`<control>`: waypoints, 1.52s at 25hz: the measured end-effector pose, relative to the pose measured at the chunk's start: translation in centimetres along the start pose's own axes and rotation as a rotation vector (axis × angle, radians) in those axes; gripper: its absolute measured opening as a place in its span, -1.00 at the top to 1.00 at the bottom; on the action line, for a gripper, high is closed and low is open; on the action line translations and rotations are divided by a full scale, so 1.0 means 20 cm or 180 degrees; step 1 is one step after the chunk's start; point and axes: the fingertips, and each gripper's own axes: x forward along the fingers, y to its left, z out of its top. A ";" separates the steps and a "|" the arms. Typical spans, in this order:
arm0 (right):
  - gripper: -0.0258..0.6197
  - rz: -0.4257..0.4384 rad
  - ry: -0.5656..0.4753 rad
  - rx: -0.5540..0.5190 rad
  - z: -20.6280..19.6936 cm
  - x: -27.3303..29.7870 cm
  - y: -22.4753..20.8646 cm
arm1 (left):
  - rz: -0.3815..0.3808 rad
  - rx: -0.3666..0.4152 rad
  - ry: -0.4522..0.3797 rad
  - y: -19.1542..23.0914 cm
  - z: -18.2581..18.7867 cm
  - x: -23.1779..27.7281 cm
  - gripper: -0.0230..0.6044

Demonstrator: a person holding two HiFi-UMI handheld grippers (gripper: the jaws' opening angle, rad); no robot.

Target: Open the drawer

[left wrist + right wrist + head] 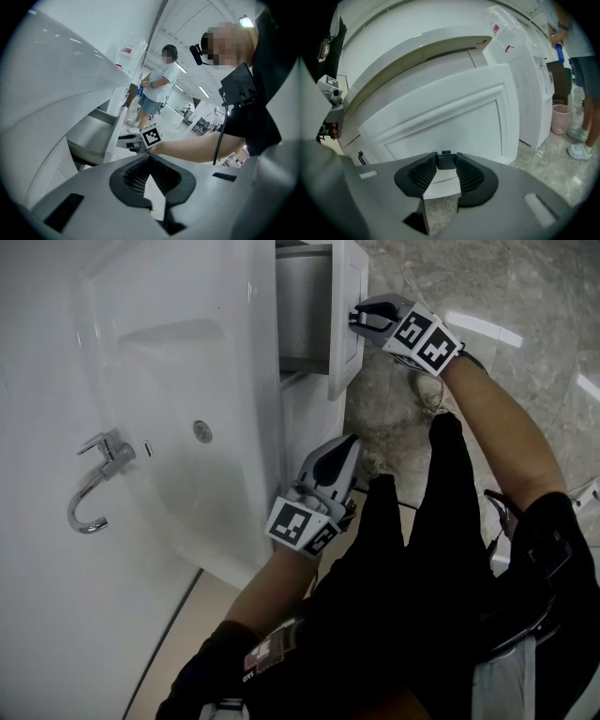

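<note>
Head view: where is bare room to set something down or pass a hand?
Bare: the basin bowl beside the faucet, and the marble floor beyond the drawer front. Crowded: the drawer handle, gripped by the right gripper, and the gap below, where the left gripper sits by the person's legs.

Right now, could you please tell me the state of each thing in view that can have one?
Drawer, pulled partly out.
Right tongs, shut on the drawer handle.
Left tongs, shut, empty.
Faucet, no water running.
</note>
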 end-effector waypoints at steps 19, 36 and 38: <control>0.53 -0.0024 0.0135 -0.0036 -0.12 -0.24 -0.04 | -0.0072 0.0045 -0.0217 -0.07 0.09 0.04 0.97; 0.53 -0.0102 0.0201 0.0001 -0.23 -0.45 -0.06 | -0.0123 0.0096 -0.0252 -0.12 0.12 0.05 0.97; 0.53 -0.0112 0.0203 0.0005 -0.23 -0.47 -0.07 | -0.0109 0.0106 -0.0236 -0.11 0.12 0.05 0.97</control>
